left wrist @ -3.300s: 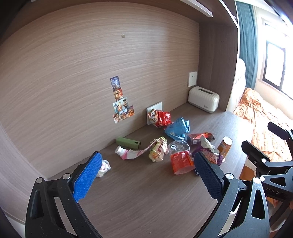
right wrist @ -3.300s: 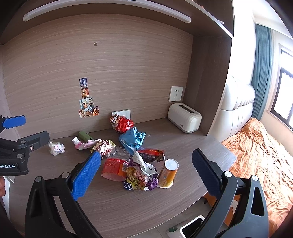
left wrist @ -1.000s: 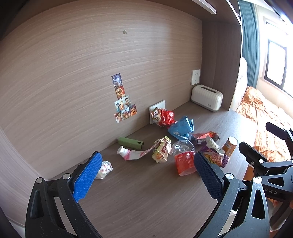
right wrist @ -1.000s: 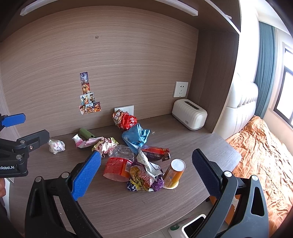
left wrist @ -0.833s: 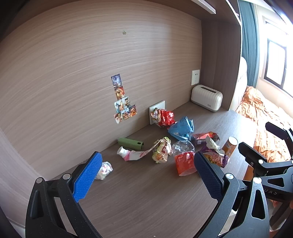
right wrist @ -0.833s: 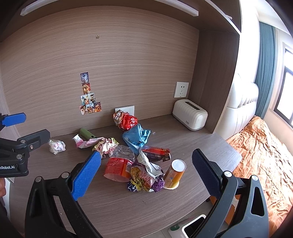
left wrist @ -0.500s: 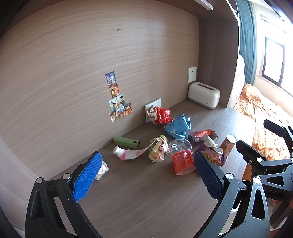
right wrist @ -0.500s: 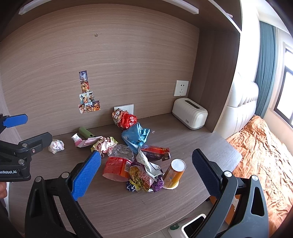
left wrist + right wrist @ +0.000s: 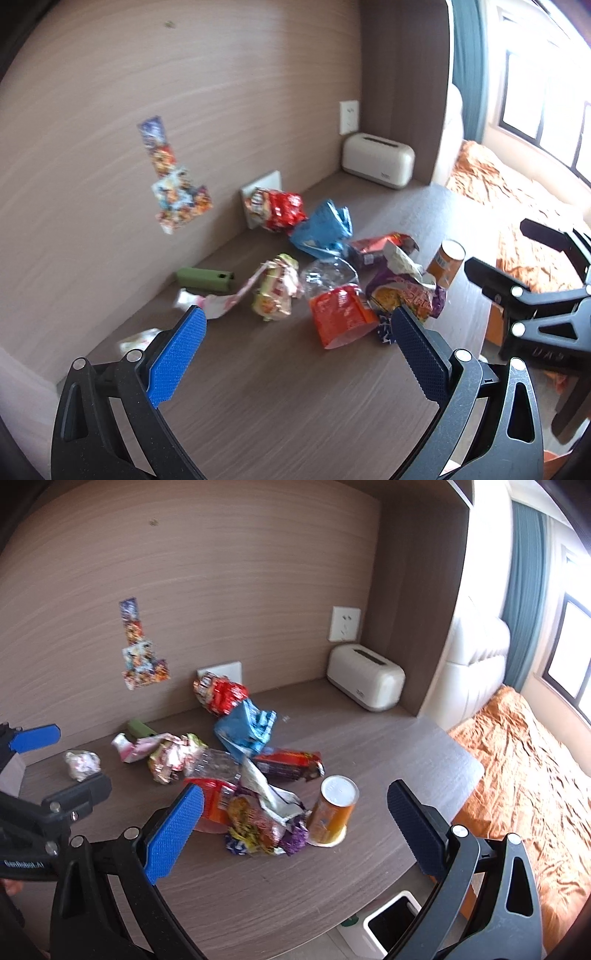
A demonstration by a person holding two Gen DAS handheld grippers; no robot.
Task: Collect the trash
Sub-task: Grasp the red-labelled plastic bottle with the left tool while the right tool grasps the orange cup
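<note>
Plainly, both the left claw (image 9: 295,328) and right claw (image 9: 293,805) hang released and empty above the surface (image 9: 388,738), where the trash (image 9: 258,812) lies heaped. Grabbing overlapped wrappers could topple the upright orange can (image 9: 332,808) off the edge.

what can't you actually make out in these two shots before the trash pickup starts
- Stickers on the wall: blurred in both views, pictures unreadable.
- Crumpled white wad: in the left wrist view mostly hidden behind the left gripper finger.
- White bin on the floor: right wrist view only, partly cut off by the desk edge and the right gripper; contents not visible.
- Orange can: label too small to read.
</note>
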